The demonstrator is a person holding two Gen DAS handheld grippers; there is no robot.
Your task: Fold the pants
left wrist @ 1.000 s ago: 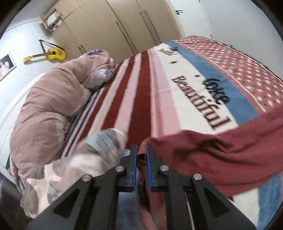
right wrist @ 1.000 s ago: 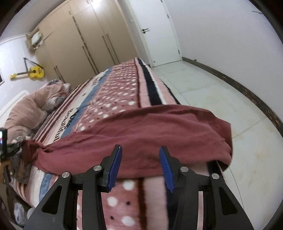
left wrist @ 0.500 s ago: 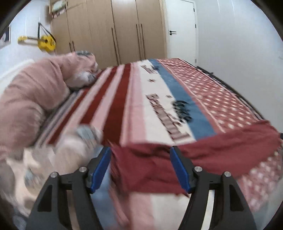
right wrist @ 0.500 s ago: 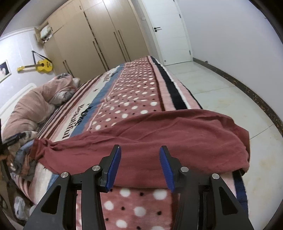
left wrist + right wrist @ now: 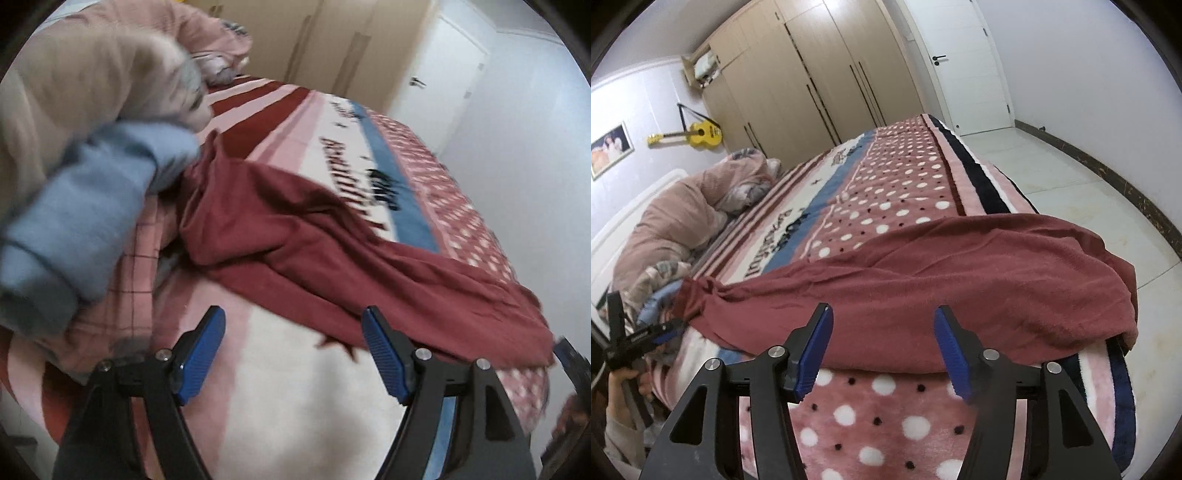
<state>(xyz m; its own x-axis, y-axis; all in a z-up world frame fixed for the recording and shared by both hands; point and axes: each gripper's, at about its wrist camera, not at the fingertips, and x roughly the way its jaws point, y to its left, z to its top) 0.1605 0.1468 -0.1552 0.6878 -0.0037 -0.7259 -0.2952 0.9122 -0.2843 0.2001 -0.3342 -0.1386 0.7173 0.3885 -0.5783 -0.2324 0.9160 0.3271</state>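
Observation:
Dark red pants (image 5: 960, 280) lie stretched across the near end of the bed, folded lengthwise, one end hanging over the right edge. They also show in the left wrist view (image 5: 332, 243). My right gripper (image 5: 882, 350) is open and empty, just in front of the pants' near edge. My left gripper (image 5: 293, 354) is open and empty, above the blanket beside the pants' left end. From the right wrist view the left gripper (image 5: 646, 336) shows at the far left, held in a hand.
The bed carries a pink, blue and red patterned blanket (image 5: 905, 192). A pile of clothes and bedding (image 5: 74, 166) lies at the left by the pants' end. A pink duvet (image 5: 683, 218) lies at the headboard. Tiled floor (image 5: 1089, 184) is to the right.
My left gripper opened and let go of the pants' end, then swung left and lower near the clothes pile. The right gripper stayed open and moved a little.

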